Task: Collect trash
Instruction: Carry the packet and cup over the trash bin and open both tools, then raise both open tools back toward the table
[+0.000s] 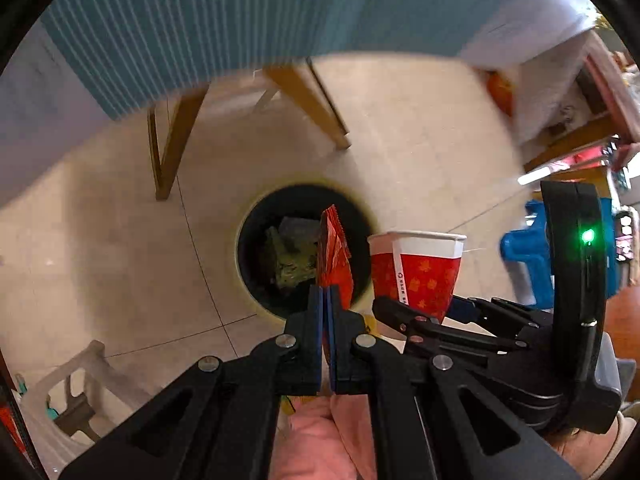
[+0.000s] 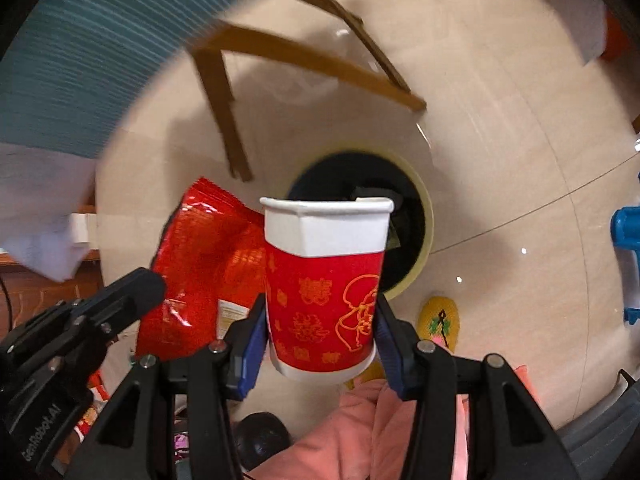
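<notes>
Step in hand: carrying 2 pieces of trash to the bin, both held above it, drop not yet made.
Left gripper [image 1: 325,300]: jaws pressed together, pinching the lower edge of a red wrapper [image 1: 334,256]; wrapper standing edge-on toward the left wrist camera, over the bin's opening.
Right gripper [image 2: 320,332]: jaws partly spread, clamped on the sides of a red and white paper cup [image 2: 326,280]; cup upright, rim dented, base just past the pads.
Bin [image 1: 242,240]: round, pale rim, dark inside, standing on the tiled floor [image 1: 100,240] near wooden table legs [image 1: 168,148]; green and grey scraps already at the bottom.
Cup against bin: in the right wrist view, overlapping the near-left part of the rim, not fully centred over the opening.
Next move, as judged: shift the cup further over the dark opening, then spread both jaws to let wrapper and cup fall.
Care needed: light wrapper likely to flutter sideways; release low and centred.
</notes>
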